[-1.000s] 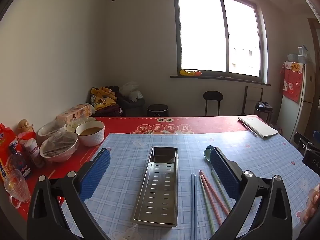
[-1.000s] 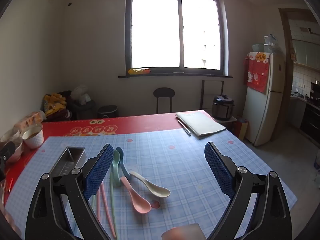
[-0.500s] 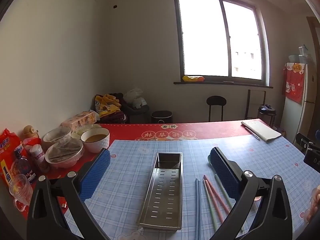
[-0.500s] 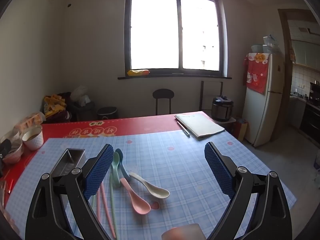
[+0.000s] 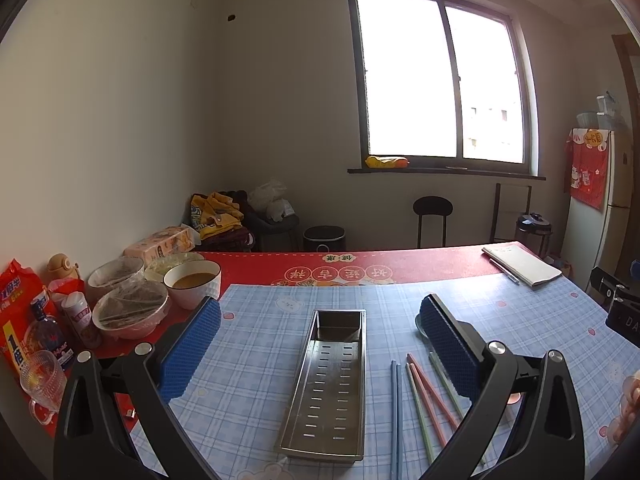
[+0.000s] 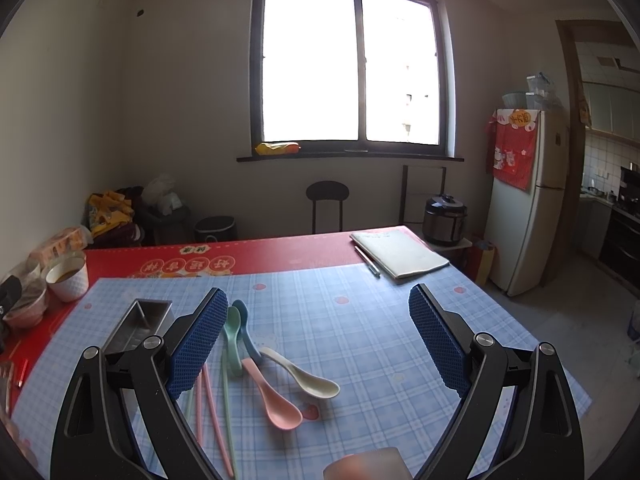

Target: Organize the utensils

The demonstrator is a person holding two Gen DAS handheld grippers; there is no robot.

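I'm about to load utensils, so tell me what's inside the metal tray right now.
Nothing visible: the perforated metal tray shows only its bare slotted floor, with the chopsticks lying on the tablecloth beside it. The right wrist view shows just its far end, the rest hidden behind a finger.

A blue plaid cloth (image 6: 360,320) covers most of the surface, over a red cloth (image 6: 280,250) printed with Chinese characters. At the far right corner lies a white notebook (image 6: 400,254) with a pen (image 6: 368,262) just beside it. Along the left edge stand a white bowl of brown liquid (image 5: 193,288), two film-covered bowls (image 5: 130,314), a tissue pack (image 5: 160,242), a red snack bag (image 5: 18,312), a small bottle (image 5: 50,338) and a clear glass cup (image 5: 42,378). Beyond the surface are a black stool (image 6: 327,204), a rice cooker (image 6: 445,218), a white fridge (image 6: 528,200) hung with a red cloth, and a bright window (image 6: 348,68).
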